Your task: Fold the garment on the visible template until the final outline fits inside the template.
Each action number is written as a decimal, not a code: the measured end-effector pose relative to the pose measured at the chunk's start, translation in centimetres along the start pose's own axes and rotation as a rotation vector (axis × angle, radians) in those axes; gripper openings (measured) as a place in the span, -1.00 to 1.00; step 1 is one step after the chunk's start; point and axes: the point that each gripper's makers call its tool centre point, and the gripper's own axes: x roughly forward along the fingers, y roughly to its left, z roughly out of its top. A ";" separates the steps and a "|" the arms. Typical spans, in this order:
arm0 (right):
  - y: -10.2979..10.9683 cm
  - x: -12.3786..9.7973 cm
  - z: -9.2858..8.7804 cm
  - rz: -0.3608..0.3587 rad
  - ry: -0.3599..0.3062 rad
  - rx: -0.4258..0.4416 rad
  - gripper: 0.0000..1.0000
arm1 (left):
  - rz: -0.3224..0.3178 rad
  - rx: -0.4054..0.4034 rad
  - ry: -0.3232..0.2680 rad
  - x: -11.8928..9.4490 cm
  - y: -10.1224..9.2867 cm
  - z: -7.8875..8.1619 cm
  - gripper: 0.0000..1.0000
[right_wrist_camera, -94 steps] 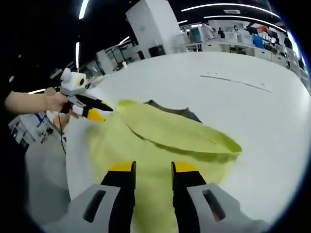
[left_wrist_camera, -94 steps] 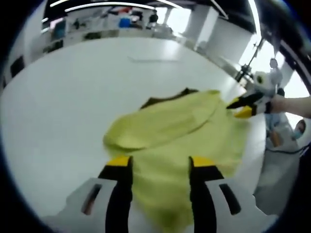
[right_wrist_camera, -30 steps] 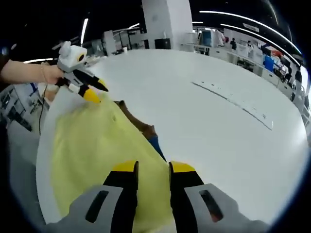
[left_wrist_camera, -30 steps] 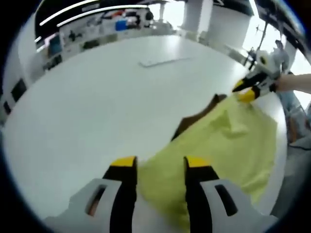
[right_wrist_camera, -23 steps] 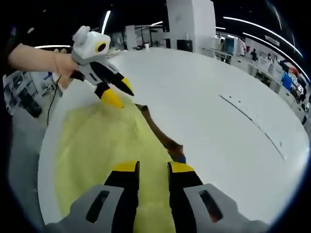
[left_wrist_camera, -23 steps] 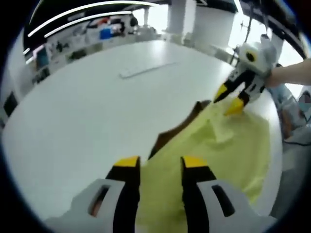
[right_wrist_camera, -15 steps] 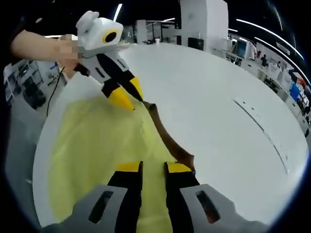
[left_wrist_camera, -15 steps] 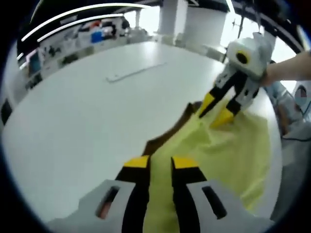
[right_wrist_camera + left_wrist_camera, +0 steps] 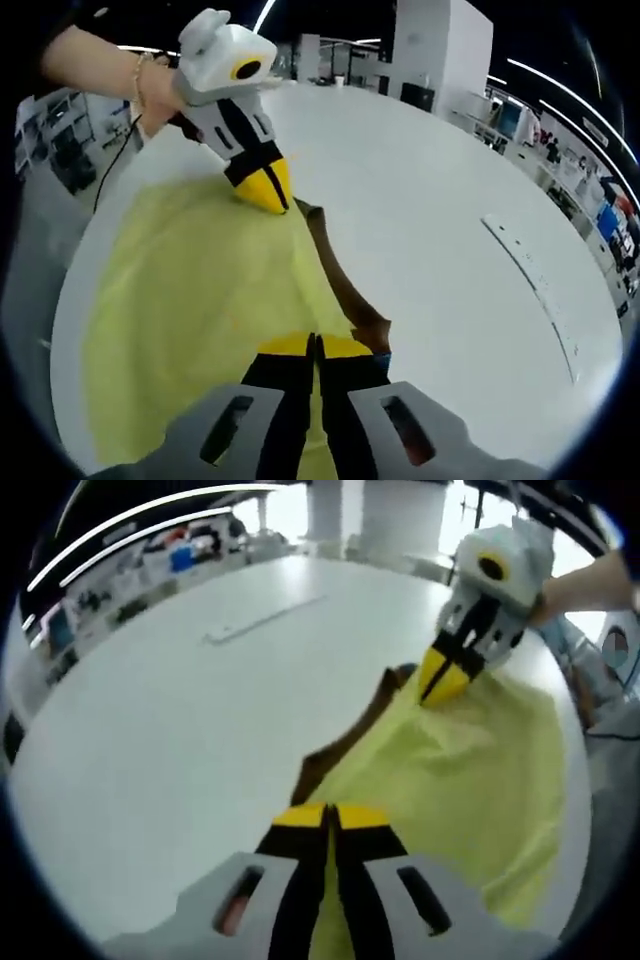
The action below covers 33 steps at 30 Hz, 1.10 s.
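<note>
Pinching the yellow garment [image 9: 470,780] on the white table [image 9: 170,710], left gripper [image 9: 327,820] and right gripper [image 9: 314,347] are both clamped closed at 6 o'clock.

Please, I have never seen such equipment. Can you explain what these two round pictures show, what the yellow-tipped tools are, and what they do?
A person holds two hand tools, each with a camera looking along its two fingers. In the left gripper view, the left gripper rises from the bottom and the right gripper enters from the right. The right gripper view shows the reverse: right gripper below, left gripper beyond. A yellow garment lies on a white table, with a brown edge showing from underneath. Both grippers' fingers are closed on the garment's edge.
</note>
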 end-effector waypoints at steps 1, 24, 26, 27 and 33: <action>-0.1 0.0 0.0 -0.003 -0.002 0.000 -0.96 | 0.002 0.004 -0.001 0.0 0.0 0.0 -1.00; -2.2 -0.1 -0.3 -0.076 0.021 0.006 -0.88 | 0.060 -0.012 0.012 -0.2 1.7 -0.4 -1.00; -2.3 -0.2 -0.3 -0.083 0.024 0.008 -0.86 | 0.068 -0.007 0.019 -0.2 1.9 -0.4 -1.00; -2.4 -0.2 -0.3 -0.088 0.024 0.012 -0.85 | 0.072 -0.007 0.021 -0.3 2.0 -0.4 -1.00; -3.6 -1.9 -0.4 -0.160 -0.011 0.095 -0.88 | 0.103 -0.053 -0.005 -1.5 2.5 -0.3 -1.00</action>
